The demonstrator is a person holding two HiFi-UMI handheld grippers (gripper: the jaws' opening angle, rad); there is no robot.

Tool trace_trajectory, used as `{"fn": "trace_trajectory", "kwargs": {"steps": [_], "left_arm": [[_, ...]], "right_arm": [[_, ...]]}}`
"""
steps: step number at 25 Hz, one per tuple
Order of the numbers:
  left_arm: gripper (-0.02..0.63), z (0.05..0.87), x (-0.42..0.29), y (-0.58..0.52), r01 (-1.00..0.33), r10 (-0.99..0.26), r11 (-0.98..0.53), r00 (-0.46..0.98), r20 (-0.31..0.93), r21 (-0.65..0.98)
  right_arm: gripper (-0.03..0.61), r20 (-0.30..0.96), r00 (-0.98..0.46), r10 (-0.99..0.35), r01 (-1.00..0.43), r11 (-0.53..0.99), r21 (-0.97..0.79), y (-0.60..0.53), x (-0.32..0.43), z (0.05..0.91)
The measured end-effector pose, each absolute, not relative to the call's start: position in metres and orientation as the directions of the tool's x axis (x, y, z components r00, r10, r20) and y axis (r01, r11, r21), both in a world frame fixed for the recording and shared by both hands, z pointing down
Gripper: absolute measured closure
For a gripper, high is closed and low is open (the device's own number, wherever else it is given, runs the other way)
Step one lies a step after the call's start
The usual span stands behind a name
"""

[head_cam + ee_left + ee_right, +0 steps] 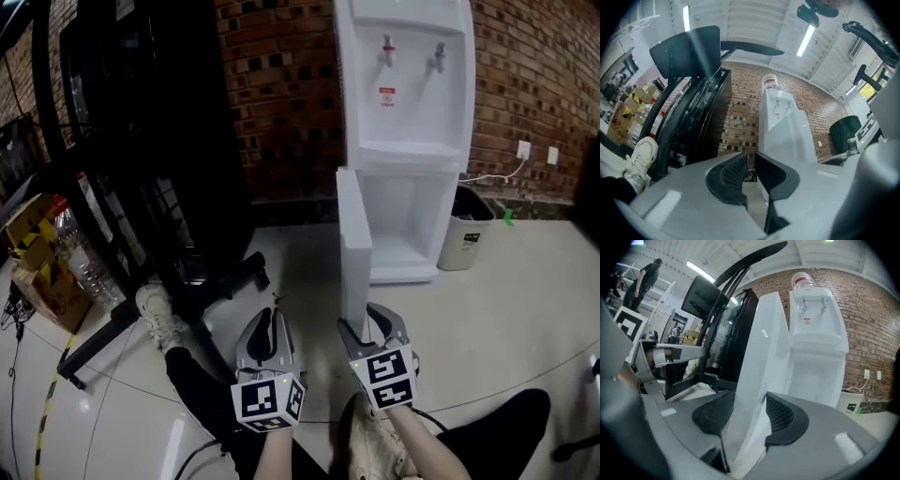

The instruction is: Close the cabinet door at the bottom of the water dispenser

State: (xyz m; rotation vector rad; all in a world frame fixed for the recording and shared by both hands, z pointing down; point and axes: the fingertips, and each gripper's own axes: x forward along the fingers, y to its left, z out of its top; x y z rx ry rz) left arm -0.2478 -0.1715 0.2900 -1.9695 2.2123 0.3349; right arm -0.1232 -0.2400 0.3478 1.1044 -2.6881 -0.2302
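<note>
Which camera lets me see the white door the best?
The right gripper view: the door fills the middle, between the jaws of the right gripper. The head view shows it edge-on, swung open. The left gripper view shows it farther off.

the water dispenser [403, 94] is a tall white unit standing upright against a red brick wall, with two taps [387, 49] above a recessed drip bay and a small red-and-white sticker [386, 96] between them. a clear bottle [802, 281] sits on its top. the bottom cabinet [408, 225] is open, its white inside showing. the cabinet door [353, 253], a plain white slab, is attached at the cabinet's left side and stands upright, swung wide out towards the camera and seen nearly edge-on.
</note>
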Motion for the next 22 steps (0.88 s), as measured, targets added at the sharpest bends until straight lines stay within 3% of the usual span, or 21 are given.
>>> {"fn": "trace_trajectory", "kwargs": {"steps": [22], "left_arm": [[0.561, 0.303, -0.235, -0.179, -0.997, -0.976, 0.080, -0.082, -0.199, 0.021]], "right_arm": [[0.382, 0.104, -0.327, -0.939, -0.913, 0.342, 0.223, -0.292, 0.004, 0.346]]}}
